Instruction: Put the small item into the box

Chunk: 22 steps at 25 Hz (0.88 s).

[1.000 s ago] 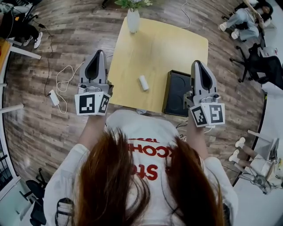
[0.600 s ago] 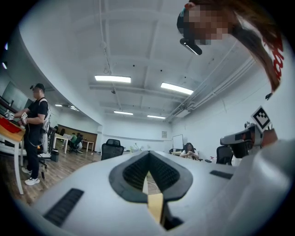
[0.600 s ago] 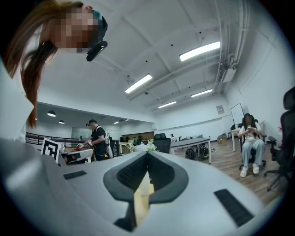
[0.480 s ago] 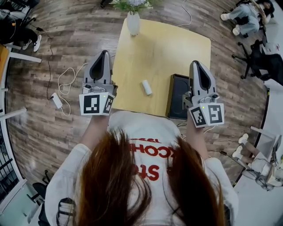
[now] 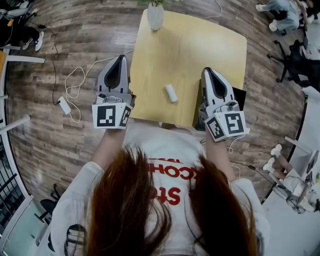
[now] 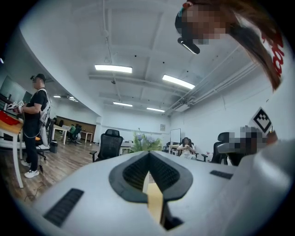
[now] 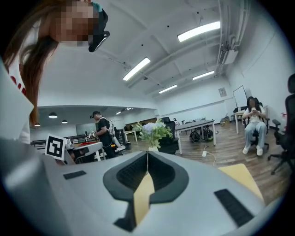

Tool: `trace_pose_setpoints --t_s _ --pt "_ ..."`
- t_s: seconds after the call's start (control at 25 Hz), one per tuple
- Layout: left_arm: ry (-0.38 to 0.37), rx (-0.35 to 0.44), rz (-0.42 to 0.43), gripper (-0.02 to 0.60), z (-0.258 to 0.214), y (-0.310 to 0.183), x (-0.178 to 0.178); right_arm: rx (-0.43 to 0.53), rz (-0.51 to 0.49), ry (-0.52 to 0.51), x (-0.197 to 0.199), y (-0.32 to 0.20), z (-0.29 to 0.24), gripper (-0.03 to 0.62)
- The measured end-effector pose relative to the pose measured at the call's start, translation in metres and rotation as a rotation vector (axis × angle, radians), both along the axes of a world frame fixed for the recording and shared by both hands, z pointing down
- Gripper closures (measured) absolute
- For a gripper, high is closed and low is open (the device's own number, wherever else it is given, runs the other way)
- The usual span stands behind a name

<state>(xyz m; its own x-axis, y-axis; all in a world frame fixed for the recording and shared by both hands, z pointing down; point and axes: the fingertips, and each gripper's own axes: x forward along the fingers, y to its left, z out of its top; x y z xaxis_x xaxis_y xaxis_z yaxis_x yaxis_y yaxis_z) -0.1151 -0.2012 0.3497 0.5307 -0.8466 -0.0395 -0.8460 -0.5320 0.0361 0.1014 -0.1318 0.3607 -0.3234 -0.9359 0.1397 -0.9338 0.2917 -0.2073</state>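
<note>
The small item, a white cylinder (image 5: 171, 93), lies on its side on the yellow table (image 5: 200, 45), near the front edge. The black box (image 5: 239, 97) sits at the table's front right corner, mostly hidden under my right gripper (image 5: 208, 72), which is shut with nothing in it and hangs above the box. My left gripper (image 5: 119, 61) is also shut and holds nothing; it hovers off the table's left edge, over the floor. The item lies between the two grippers, touched by neither. Both gripper views show jaws meeting at the tip, left gripper (image 6: 148, 154) and right gripper (image 7: 147, 154).
A white vase with flowers (image 5: 155, 15) stands at the table's far edge. White cables and a power adapter (image 5: 62, 105) lie on the wooden floor at left. Office chairs and seated people (image 5: 285, 15) are at the far right. A person (image 6: 34, 124) stands by a desk.
My right gripper has moved left and lower, over the black box, which it now mostly covers. The left gripper has dropped slightly beside the table's left edge.
</note>
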Motion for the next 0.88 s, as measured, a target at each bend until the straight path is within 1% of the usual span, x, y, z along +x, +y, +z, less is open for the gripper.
trace_pose_setpoints --t_s 0.16,0.28,0.32,0.36,0.44,0.64,0.76,0.88 --pt "-0.009 -0.035 0.004 0.575 0.014 0.004 0.003 -0.129 -0.037 -0.013 -0.023 0.0 0.047 0.586" --pt "-0.014 -0.061 0.005 0.575 0.024 0.007 0.0 -0.228 -0.063 0.008 -0.041 0.004 0.088 0.583" --pt "-0.016 -0.07 0.005 0.575 0.028 0.007 -0.002 -0.264 -0.066 0.021 -0.045 0.005 0.102 0.569" --pt "-0.019 -0.078 0.004 0.575 0.031 0.007 -0.004 -0.301 -0.069 0.035 -0.049 0.006 0.117 0.537" --pt "-0.024 -0.096 0.001 0.575 0.039 0.007 -0.008 -0.373 -0.075 0.056 -0.056 0.01 0.146 0.509" --pt "-0.033 -0.133 -0.001 0.575 0.056 0.007 -0.022 -0.526 -0.106 0.128 -0.081 0.022 0.209 0.411" --pt "-0.04 -0.146 -0.002 0.575 0.061 0.01 -0.025 -0.597 -0.123 0.184 -0.088 0.032 0.239 0.364" --pt "-0.048 -0.159 -0.004 0.575 0.066 0.012 -0.029 -0.642 -0.133 0.219 -0.09 0.038 0.259 0.347"
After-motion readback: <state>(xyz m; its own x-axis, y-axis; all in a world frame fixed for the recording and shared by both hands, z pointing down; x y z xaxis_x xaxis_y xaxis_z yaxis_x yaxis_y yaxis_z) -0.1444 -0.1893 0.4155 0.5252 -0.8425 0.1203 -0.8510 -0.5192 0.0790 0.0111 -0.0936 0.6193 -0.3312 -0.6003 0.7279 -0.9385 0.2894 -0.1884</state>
